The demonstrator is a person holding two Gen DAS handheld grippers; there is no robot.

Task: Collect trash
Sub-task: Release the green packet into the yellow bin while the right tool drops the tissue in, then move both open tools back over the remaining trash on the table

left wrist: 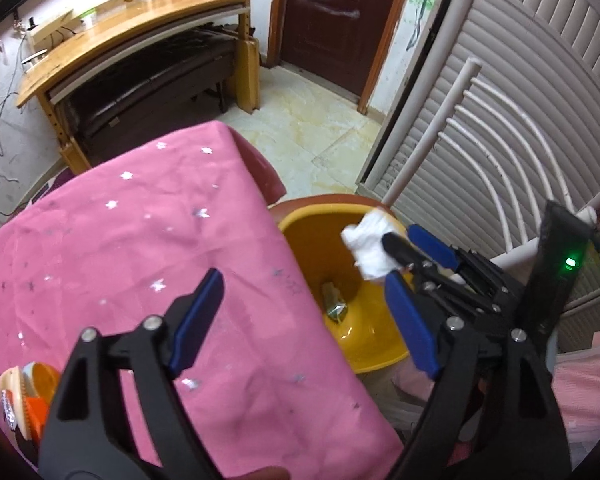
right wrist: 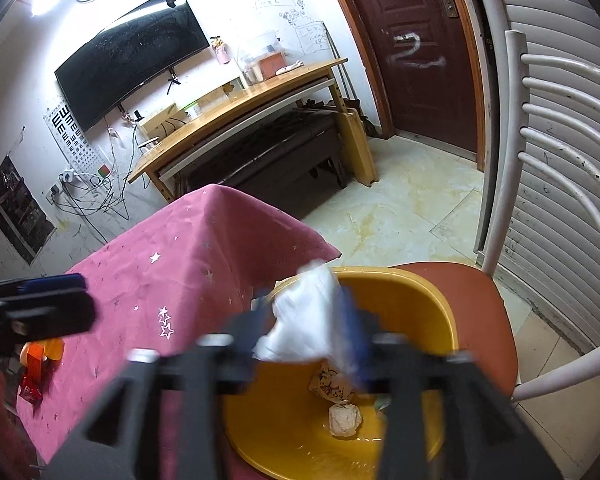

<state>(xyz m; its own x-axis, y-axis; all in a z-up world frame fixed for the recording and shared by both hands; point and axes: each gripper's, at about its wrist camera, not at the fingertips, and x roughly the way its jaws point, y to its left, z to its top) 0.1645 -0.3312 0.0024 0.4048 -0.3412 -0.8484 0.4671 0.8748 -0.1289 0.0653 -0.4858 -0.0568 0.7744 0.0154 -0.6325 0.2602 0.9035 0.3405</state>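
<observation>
A yellow bin (left wrist: pixel 300 232) (right wrist: pixel 404 300) stands on a red chair seat beside the pink-clothed table. My right gripper (right wrist: pixel 304 328) (left wrist: pixel 396 254) is shut on a crumpled white tissue (right wrist: pixel 304 320) (left wrist: pixel 370 248) and holds it over the bin's mouth. Trash lies in the bin: a crumpled paper ball (right wrist: pixel 344 420), a printed wrapper (right wrist: pixel 330 384) and a greenish wrapper (left wrist: pixel 334 300). My left gripper (left wrist: pixel 304 320) is open and empty, above the table's right edge. Orange and red wrappers (left wrist: pixel 28 396) (right wrist: pixel 38 364) lie at the table's near left.
The pink star-patterned tablecloth (left wrist: pixel 140 240) covers the table. The red chair (right wrist: pixel 488 312) has a white curved back (right wrist: pixel 560 128). A wooden desk (right wrist: pixel 240 116) with a dark bench under it, a wall TV (right wrist: pixel 128 56), a brown door (right wrist: pixel 420 40) and tiled floor lie beyond.
</observation>
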